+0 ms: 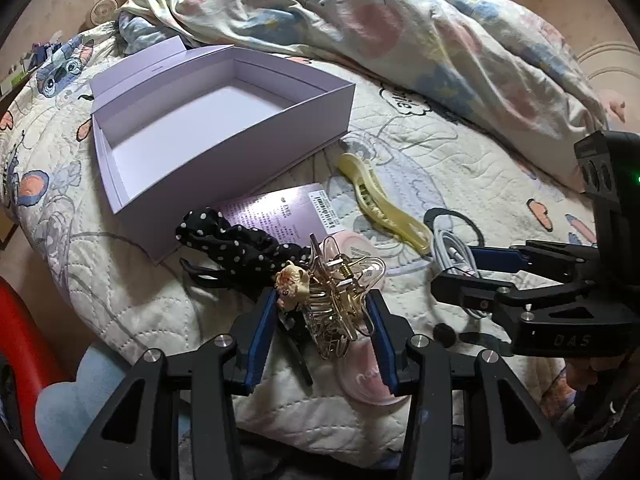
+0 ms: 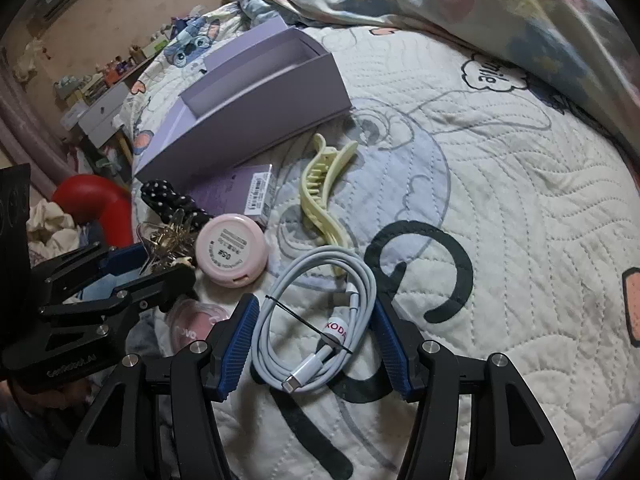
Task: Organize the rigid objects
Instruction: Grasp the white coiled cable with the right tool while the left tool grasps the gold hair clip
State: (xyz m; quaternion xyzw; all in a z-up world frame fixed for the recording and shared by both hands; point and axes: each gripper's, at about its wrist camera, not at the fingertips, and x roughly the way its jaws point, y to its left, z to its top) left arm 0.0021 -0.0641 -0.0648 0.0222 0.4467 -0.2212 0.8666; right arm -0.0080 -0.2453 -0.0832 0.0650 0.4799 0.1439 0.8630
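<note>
Left gripper [image 1: 326, 320] pinches the clear gold-sprung claw clip [image 1: 340, 300]; right gripper [image 2: 314, 344] jaws stand apart, straddling the coiled white cable [image 2: 316, 320], nearer hand

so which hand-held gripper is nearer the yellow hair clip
Right. The right hand-held gripper straddles the white cable beside the yellow hair clip; the left hand-held gripper sits farther off, around the clear claw clip.

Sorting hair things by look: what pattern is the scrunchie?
Black with white polka dots, clearest in the left wrist view: scrunchie.

Clear hair claw [image 1: 340, 300] hides most of a pink compact [image 1: 368, 384]; small box [image 1: 280, 212] print perhaps too blurred to read.
</note>
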